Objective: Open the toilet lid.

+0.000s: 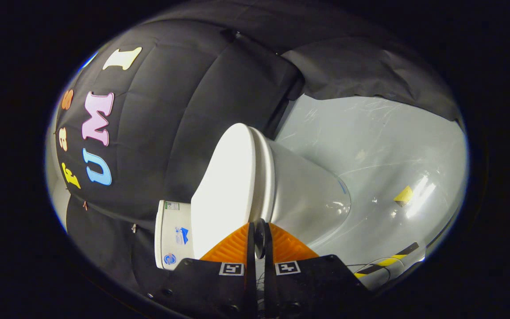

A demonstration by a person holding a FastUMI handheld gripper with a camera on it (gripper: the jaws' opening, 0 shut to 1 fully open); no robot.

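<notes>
Toilet lid (226, 186) is down flat on the seat, so the toilet (299, 195) isn't opened yet. The camera's rolled sideways, so the whole toilet looks tipped over: the lid's broad white top faces toward the black cloth wall (179, 110), and the bowl body bulges out the other way over the pale shiny floor (383, 146).

The hand-held gripper (258, 241) is right up at the front edge of the toilet, where the lid and seat rim meet the bowl. Its two fingers are drawn almost together with just a thin slit between them, and there's a small dark roundish bit sitting in that slit right at the tips. Can't honestly tell if they're pinching the lid's lip or just pressed up against it, the angle's too tight.

The cistern (173, 235) sits at the back end of the lid, against the cloth wall, with a few small stickers on it.

Out on the floor, well away from the bowl, there's a little yellow tape scrap (403, 195), and closer to the gripper body a strip of black-and-yellow striped tape (388, 261).
</notes>
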